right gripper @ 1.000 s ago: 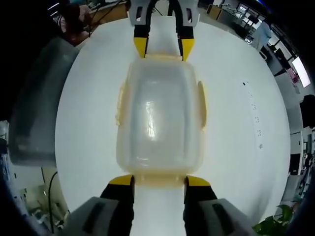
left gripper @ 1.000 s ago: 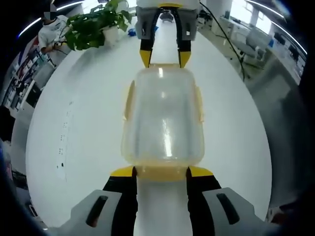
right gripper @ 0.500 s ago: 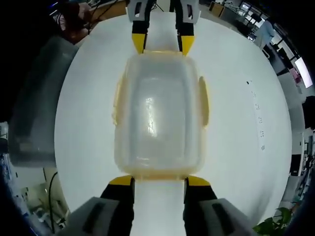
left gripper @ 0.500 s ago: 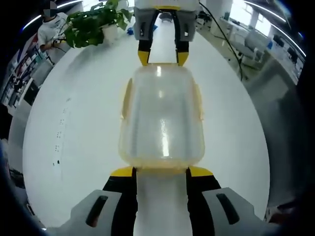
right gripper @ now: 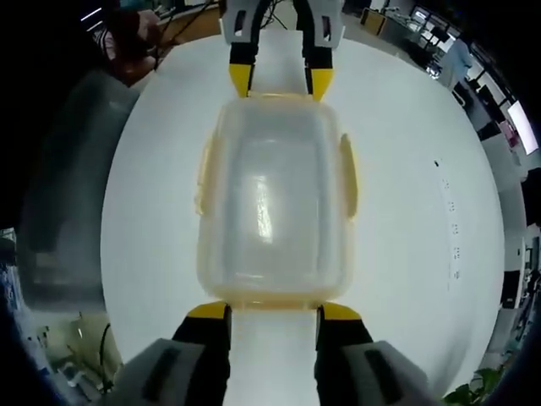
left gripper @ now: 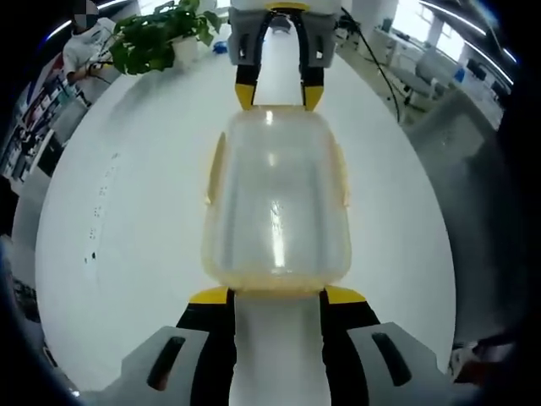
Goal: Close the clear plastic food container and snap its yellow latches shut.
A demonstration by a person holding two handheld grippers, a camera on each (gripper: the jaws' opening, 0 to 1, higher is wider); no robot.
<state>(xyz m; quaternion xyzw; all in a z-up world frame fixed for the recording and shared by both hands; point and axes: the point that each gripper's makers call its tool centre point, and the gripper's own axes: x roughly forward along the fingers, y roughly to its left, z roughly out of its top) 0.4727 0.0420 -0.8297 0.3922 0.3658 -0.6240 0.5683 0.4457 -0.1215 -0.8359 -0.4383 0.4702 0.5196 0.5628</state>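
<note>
White round bench [left gripper: 127, 254] carries the work, with an open office behind it: a potted plant [left gripper: 156, 38] at the far edge in the left gripper view, desks and screens beyond. A grey translucent bin [right gripper: 63, 194] stands beside the bench in the right gripper view.

The clear food container [left gripper: 275, 199] sits on the bench between my two claws, lid already down on it. My left claw [left gripper: 276, 296] stands at its near end, jaws parted and straddling the yellow end latch [left gripper: 276, 294], tips touching or just beside the rim. My right claw [right gripper: 273, 311] does the same at the opposite end, jaws likewise spread and gripping nothing. Each claw shows in the other's view at the far end of the container.

Change over the last second: slight. The container has crept a little closer to both claws and sits a touch higher in each view, so I judge that I am pressing in from both ends. The jaw spread has not altered.

The side latches [right gripper: 348, 173] appear to lie flat against the walls. Whether they or the end latches have clicked home I cannot tell. My judgement is that the lid is seated and the end latches are the step in hand; squeezing unevenly could skid the container across the smooth bench.
</note>
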